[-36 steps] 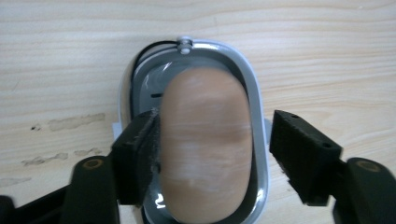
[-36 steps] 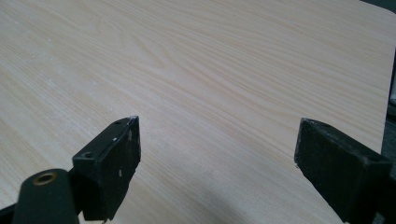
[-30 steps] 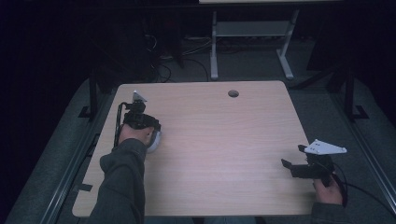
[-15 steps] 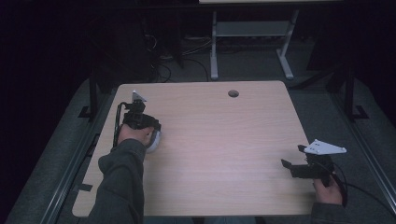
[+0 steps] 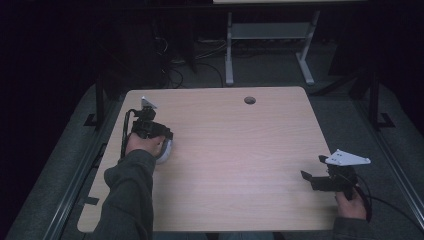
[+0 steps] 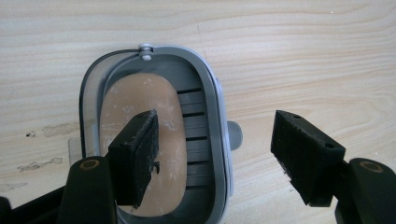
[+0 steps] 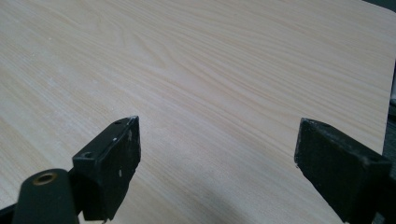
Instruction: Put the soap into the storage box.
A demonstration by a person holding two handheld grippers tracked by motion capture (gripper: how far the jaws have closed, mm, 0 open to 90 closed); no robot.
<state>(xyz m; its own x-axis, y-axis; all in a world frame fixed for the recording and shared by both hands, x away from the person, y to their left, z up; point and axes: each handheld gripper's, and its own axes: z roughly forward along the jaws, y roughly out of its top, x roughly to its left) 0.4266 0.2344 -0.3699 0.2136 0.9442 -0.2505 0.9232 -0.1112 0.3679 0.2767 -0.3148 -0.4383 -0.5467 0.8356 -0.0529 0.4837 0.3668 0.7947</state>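
Observation:
A grey oval dish (image 6: 212, 112) with a slotted floor and a clear rim piece lies on the wooden table (image 5: 240, 145). A tan oval bar (image 6: 135, 100) rests inside it. My left gripper (image 6: 215, 126) is open and points down over the dish. One jaw hangs inside above the tan bar and the other outside over the table, so the dish's right wall lies between them. From above, the left gripper (image 5: 161, 141) is near the table's left edge, with the dish (image 5: 166, 151) partly hidden under the hand. My right gripper (image 7: 219, 128) is open over bare wood, at the front right (image 5: 311, 168).
A round cable hole (image 5: 249, 100) sits near the table's far edge. A white desk frame (image 5: 270, 35) and cables stand on the dark floor beyond. Dark rails run along both sides of the table.

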